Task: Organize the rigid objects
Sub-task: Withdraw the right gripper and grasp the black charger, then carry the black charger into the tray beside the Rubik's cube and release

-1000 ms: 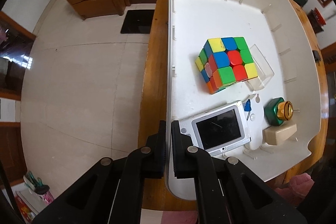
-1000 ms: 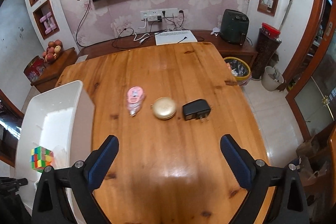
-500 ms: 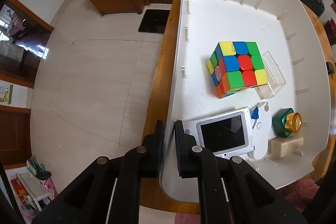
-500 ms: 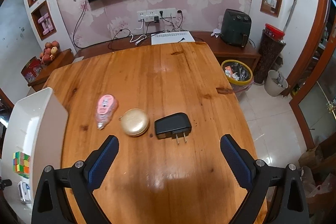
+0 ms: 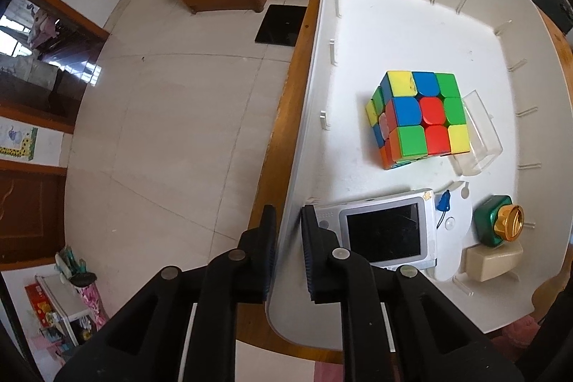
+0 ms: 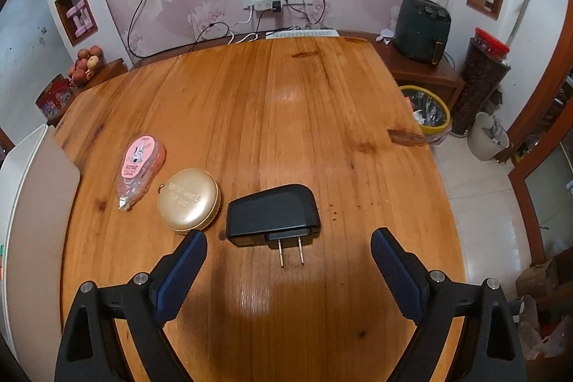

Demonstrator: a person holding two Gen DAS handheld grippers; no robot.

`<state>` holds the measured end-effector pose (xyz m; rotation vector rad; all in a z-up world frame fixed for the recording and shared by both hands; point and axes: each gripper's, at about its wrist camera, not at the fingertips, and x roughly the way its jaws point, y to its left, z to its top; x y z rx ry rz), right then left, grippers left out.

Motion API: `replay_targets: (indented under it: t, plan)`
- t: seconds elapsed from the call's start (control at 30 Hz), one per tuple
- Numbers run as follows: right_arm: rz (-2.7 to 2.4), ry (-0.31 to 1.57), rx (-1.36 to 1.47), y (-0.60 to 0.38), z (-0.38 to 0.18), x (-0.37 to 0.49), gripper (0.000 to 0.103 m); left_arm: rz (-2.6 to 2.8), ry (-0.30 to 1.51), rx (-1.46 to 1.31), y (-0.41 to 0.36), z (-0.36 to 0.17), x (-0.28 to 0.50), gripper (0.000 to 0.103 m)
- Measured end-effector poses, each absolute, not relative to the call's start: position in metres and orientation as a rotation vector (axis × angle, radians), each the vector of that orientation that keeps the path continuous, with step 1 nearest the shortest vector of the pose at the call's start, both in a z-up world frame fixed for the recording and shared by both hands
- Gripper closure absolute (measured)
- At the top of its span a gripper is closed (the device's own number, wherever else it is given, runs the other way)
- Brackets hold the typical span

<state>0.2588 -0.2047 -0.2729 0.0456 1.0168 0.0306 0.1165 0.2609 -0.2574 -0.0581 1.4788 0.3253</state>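
Observation:
A white bin (image 5: pixel 315 59) sits on the wooden table's left end and holds a colourful puzzle cube (image 5: pixel 419 117), a small screen device (image 5: pixel 383 235), a green bottle with a gold cap (image 5: pixel 497 228), a cream block (image 5: pixel 490 262) and a clear box (image 5: pixel 480 135). My left gripper (image 5: pixel 288 228) straddles the bin's left wall; its jaws are opening, with the wall between them and a slim gap showing. My right gripper (image 6: pixel 289 237) hovers wide open, closing slightly, just short of a black plug charger (image 6: pixel 272 210). A gold compact (image 6: pixel 188 199) and a pink correction tape (image 6: pixel 141 163) lie left of the charger.
The wooden table (image 6: pixel 286 113) stretches beyond the three loose items. The bin's outer wall (image 6: pixel 35 203) stands at the far left of the right wrist view. Off the table's right edge are a yellow-rimmed waste bin (image 6: pixel 429 110) and a white pail (image 6: pixel 489 140).
My left jaws have parted from the bin wall that they pinched. My right gripper has come down and forward toward the charger, which now lies just ahead of the fingertips.

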Motion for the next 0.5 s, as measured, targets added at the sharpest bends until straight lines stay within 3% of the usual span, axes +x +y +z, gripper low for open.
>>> replay_targets:
  t: [0.13,0.33,0.5]
  plan:
    - [0.039,1.032,0.041,-0.206,-0.281,0.268,0.018,0.358,1.489,-0.072,0.259,-0.258,0.120,0.086]
    - [0.057,1.041,0.038,-0.205,-0.287,0.277,0.019,0.381,1.504,-0.082,0.258,-0.258,0.123,0.085]
    - [0.078,1.043,0.044,-0.204,-0.289,0.283,0.027,0.398,1.511,-0.083,0.258,-0.259,0.126,0.084]
